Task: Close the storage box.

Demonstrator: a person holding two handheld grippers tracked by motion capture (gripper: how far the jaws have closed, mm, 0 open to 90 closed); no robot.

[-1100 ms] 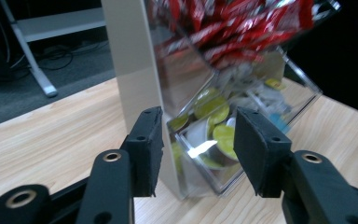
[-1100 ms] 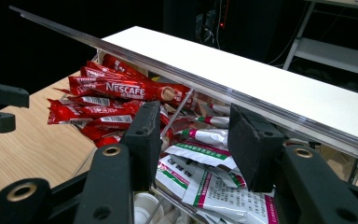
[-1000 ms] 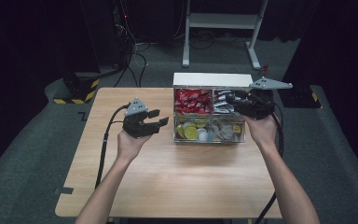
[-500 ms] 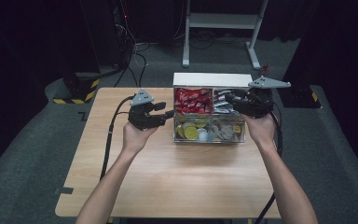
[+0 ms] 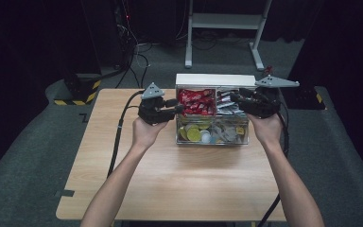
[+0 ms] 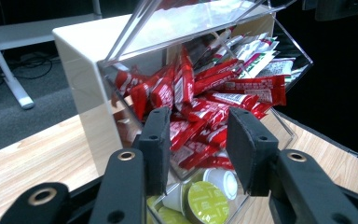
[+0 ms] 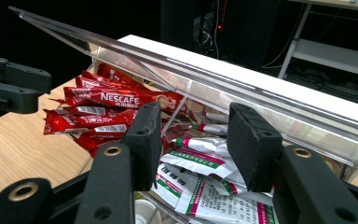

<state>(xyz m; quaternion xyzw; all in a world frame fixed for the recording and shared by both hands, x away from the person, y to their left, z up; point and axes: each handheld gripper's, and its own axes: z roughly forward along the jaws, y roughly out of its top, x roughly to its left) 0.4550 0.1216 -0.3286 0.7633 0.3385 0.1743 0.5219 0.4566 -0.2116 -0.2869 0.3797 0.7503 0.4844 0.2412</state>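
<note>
Left gripper [image 5: 176,108] nearer red sachets [image 5: 196,101], closing.

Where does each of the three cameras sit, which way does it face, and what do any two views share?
High view: above the person's side, looking forward and down on the table; forearms and both grippers show.
Left gripper view: rides the left gripper, looking along its black jaws into the clear box at red packets.
Right gripper view: rides the right gripper, looking under the clear lid at white packets.
Shared: the red packets show in all three.
</note>
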